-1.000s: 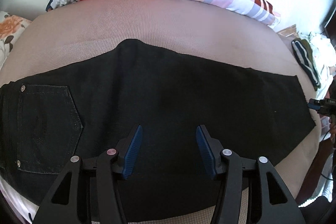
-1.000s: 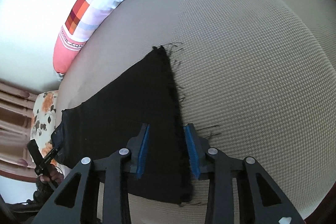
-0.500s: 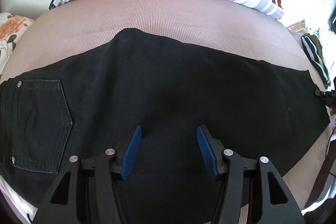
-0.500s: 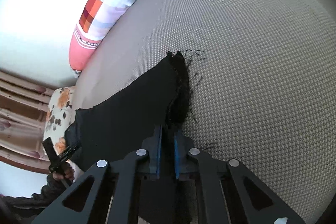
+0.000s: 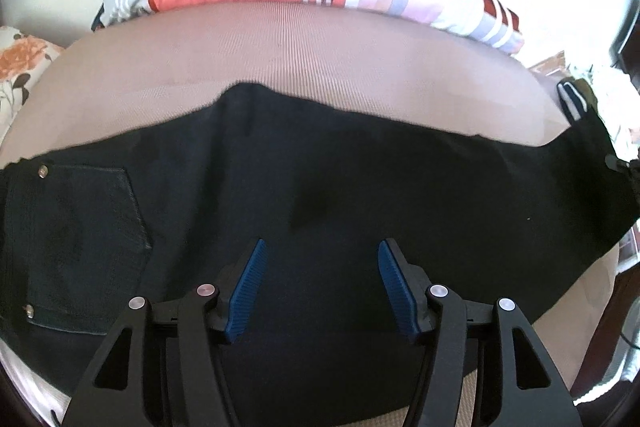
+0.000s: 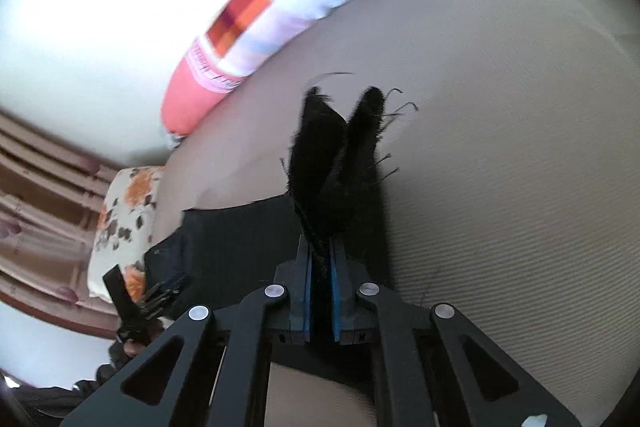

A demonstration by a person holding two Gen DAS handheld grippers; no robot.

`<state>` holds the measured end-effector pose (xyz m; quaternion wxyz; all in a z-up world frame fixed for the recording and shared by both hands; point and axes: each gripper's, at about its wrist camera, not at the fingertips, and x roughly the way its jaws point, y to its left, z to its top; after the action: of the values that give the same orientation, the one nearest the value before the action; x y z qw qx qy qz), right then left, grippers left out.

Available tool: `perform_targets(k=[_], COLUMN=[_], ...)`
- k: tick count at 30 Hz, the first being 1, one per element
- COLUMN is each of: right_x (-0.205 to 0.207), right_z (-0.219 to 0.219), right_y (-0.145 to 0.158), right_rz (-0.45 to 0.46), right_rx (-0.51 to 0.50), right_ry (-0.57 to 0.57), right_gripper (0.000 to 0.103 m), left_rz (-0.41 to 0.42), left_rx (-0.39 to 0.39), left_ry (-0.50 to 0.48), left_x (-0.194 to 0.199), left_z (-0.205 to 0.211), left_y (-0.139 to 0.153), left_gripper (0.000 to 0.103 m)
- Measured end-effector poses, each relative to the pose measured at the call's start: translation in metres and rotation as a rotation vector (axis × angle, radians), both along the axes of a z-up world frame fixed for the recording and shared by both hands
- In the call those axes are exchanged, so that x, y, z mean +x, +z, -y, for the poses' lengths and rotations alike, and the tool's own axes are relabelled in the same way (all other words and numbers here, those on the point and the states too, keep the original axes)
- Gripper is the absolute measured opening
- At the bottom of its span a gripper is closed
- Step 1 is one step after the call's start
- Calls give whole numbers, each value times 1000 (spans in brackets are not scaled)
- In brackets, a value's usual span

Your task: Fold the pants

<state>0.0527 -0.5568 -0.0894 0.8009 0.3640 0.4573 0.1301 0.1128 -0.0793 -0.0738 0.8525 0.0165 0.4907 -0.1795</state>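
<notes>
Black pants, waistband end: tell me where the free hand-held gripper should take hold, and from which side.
Take the waistband edge of the black pants, beside the back pocket, coming from the near side. That end lies flat on the beige surface, so one finger must slide beneath. The left hand-held gripper stands open above; the right hand-held gripper already pinches the frayed hem.

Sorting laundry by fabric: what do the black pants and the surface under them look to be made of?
Black pants: likely matte denim, judging by the riveted, stitched back pocket and the frayed raw hem. Surface: a beige woven or mesh-like cover with fine ribbed texture; the exact fibre cannot be told.
</notes>
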Motion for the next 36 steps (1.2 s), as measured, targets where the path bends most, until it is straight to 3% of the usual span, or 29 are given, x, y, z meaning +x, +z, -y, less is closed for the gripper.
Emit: perform_targets(k=[7,17,24,29,32,36], right_x=[41,97,111,116,109,89], right_z=[-94,-245,-338,-354,-344,-312], right_y=[20,-11,-31,-39,-20,8], right_rz=[15,-42,-75,-105,-65,-4], right_rx=[21,20,-100,-83,-93,-121], right_ry=[103,297,441,462,429,360], right_gripper=[8,8,10,29,30,42], left_rz=[60,87,67,9,-48,-153], left_rx=[-57,-124,-193,-267,-324,-399], left_ry=[23,75,64,27,1,-44], left_x=[-7,-12,-13,-9,-6,2], left_z=[-37,-96,-114,-113,-109,-99], left_y=[25,44,45,41,38,29], left_gripper=[59,59,59,59,59,59])
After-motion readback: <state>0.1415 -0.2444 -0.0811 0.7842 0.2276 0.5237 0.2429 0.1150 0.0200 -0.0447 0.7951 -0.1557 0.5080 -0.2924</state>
